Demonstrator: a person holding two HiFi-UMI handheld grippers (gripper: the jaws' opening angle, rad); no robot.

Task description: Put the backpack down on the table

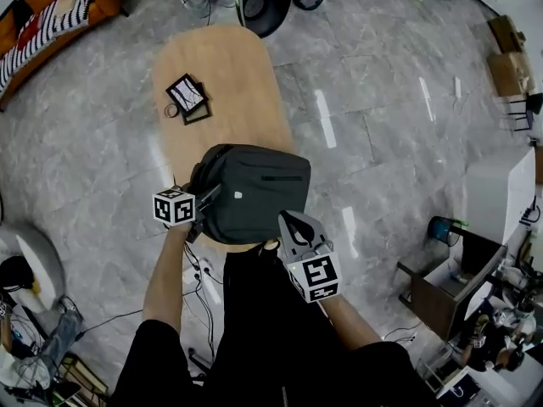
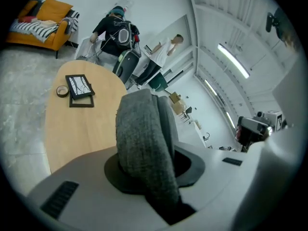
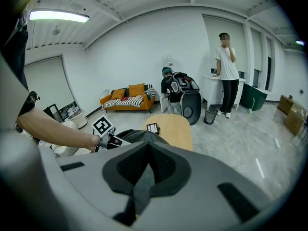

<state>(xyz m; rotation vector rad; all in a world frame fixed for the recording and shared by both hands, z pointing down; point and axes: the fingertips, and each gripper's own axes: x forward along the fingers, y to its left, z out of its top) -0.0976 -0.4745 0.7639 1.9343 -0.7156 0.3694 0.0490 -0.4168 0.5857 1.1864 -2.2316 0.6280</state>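
Firstly, check the grips nearest the body. Locate the left gripper (image 1: 202, 202) at 9 o'clock of the backpack (image 1: 252, 192). Confirm jaws clamped on a thick padded strap (image 2: 142, 143), grey and woven, filling the whole gap. Locate the right gripper (image 1: 287, 221) at 5 o'clock of the backpack. Confirm jaws closed on a thin webbing strap (image 3: 141, 189), pinched flat between the pads.

Treat the backpack as a soft load: fabric shell, no rigid frame apparent, likely to sag and swing below the two holds. Expect moderate weight, judging by the rounded, filled shape. Expect no slip at the woven straps. Rate breakage risk as low for the shell and unknown for any contents. Take hold at the straps only, as now, never at the smooth front panel. Keep both holds level to prevent rolling.

Read position next: held over the near end of the oval table (image 1: 229, 66), overlapping its 6 o'clock edge. Cannot confirm contact with the tabletop from any view.

Read orientation: front panel with zip line facing up toward the head view, back panel facing the tabletop. Judge the long axis as lying roughly from 9 to 3 o'clock, across the table's length. Mark as uncertain, given the near-square outline.

Farther out, note a picture frame (image 1: 187, 94) and a tape roll (image 1: 172, 110) on the tabletop at 11 o'clock of the backpack, well apart from it. Plan the set-down short of both.
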